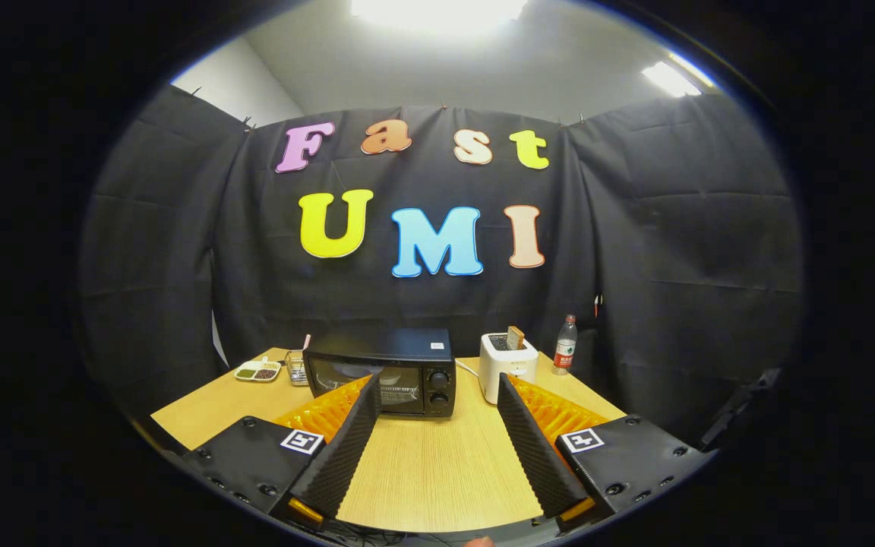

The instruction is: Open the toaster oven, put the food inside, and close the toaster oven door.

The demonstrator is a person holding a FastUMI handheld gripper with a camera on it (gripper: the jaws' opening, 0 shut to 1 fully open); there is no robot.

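A black toaster oven stands on the wooden table, well beyond my fingers, with its glass door closed and two knobs on its right side. Left of it a small white dish holds bits of food in compartments. My gripper hovers above the near part of the table, open wide, with nothing between its fingers. The left fingertip overlaps the oven's door in the view; the right fingertip lies just right of the oven.
A white pop-up toaster with a slice of bread in it stands right of the oven, and a plastic bottle stands further right. A small clear container sits between the dish and the oven. Black cloth walls the table.
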